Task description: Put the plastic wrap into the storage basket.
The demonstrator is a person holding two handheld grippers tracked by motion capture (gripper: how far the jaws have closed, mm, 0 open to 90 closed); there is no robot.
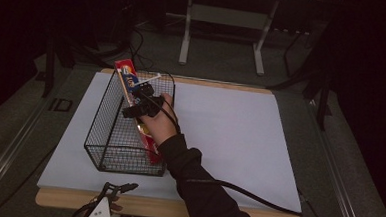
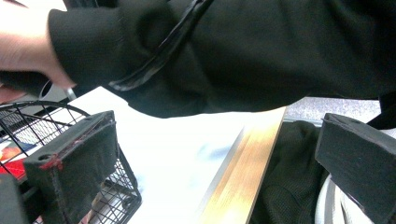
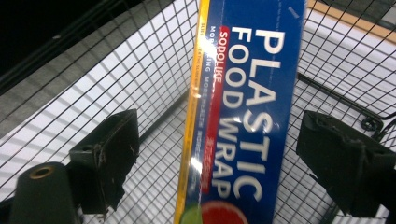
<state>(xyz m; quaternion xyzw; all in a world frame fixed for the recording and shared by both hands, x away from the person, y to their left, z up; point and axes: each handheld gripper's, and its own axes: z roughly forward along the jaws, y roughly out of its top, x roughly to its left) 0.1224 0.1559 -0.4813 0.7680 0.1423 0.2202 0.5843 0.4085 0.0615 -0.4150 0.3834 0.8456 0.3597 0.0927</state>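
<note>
White-topped table [image 1: 229, 135] in a dim room, black wire basket [image 1: 104, 134] at its 9 o'clock, plastic wrap box [image 3: 243, 112] slanting from basket floor over its 12 o'clock rim, right gripper [image 1: 140, 101] spread astride it, left gripper [image 1: 119, 188] spread at 6 o'clock edge.

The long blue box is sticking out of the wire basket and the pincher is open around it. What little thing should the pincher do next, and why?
Probably pull the right gripper straight back and up. Its jaws stand open either side of the long blue plastic wrap box without pinching it, and the box already leans inside the black wire basket, its top end poking over the far rim. So it looks let go; backing off gently should avoid knocking it.
</note>
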